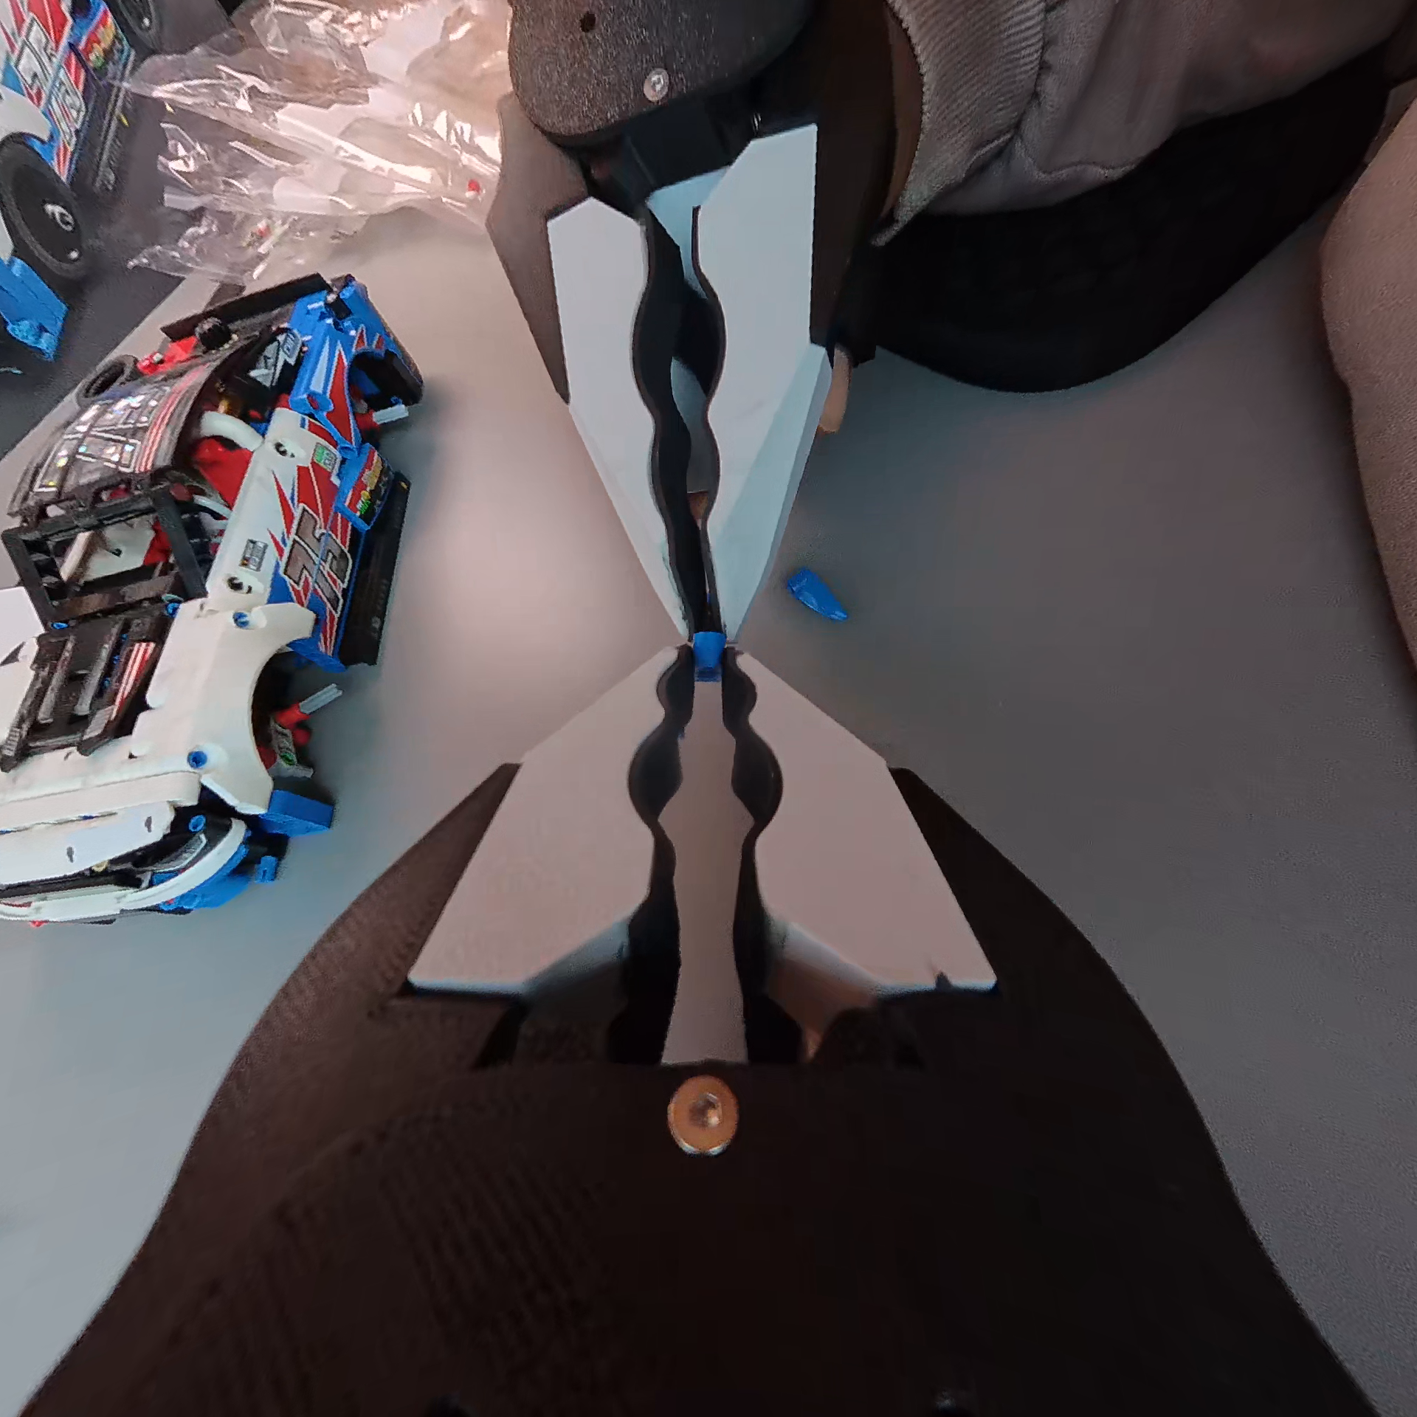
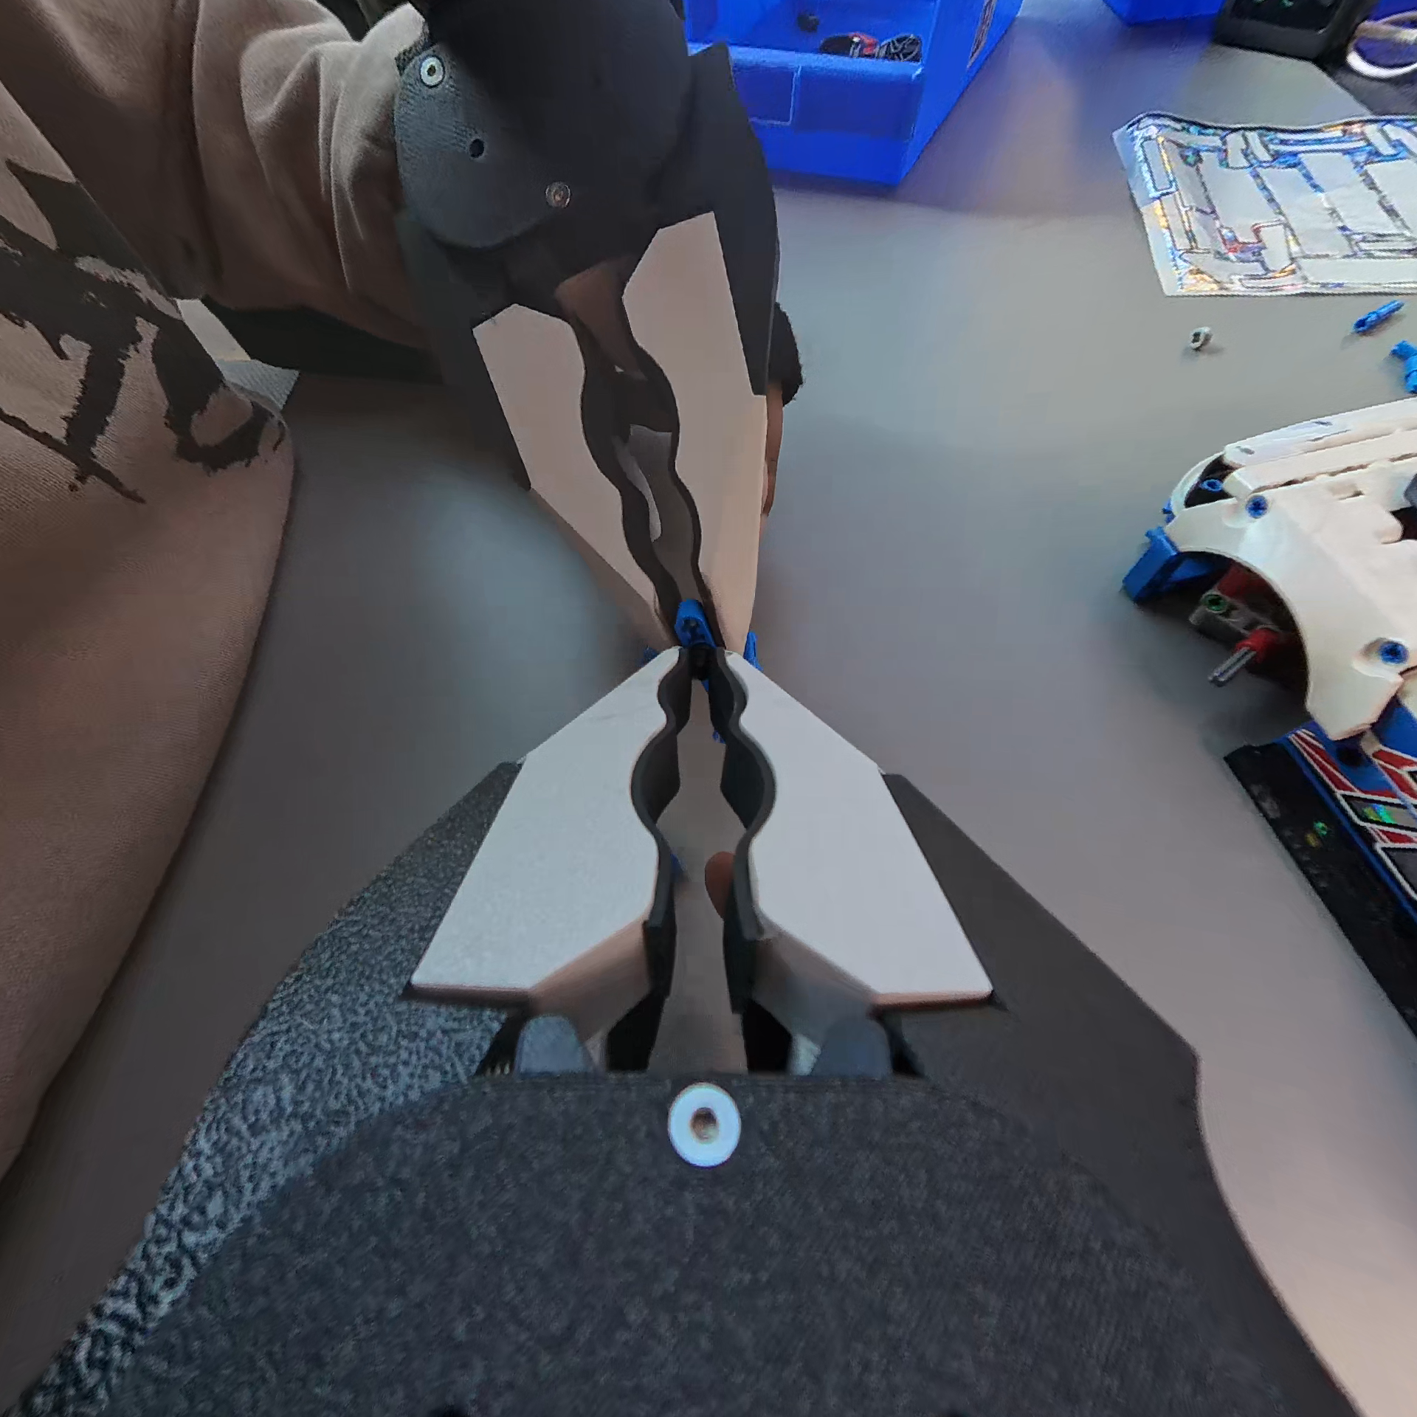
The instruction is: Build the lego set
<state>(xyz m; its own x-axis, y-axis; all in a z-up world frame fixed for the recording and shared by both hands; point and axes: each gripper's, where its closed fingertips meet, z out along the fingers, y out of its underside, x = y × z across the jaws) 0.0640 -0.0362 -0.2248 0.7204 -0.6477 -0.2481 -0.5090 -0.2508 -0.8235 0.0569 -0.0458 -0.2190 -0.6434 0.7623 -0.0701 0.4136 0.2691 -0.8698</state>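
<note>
Lego car (image 1: 207, 583), part-built in white, blue and red, lies on the grey table (image 1: 1073, 767) to the left of both grippers, well apart from them, so the joining work gets bare space. Left gripper (image 1: 707, 652) is closed on a small blue piece (image 1: 707, 653) at its tips. Right gripper (image 2: 699, 665) meets it tip to tip, its jaws nearly shut on a dark pin (image 2: 696, 652), though the pin is too small to be sure. Likely a pin-to-piece join made in the air. A loose blue curved piece (image 1: 816, 596) lies just beside the tips, within easy reach. Sticker sheet (image 2: 1288, 207) and blue tray (image 2: 836, 100) lie farther off.
</note>
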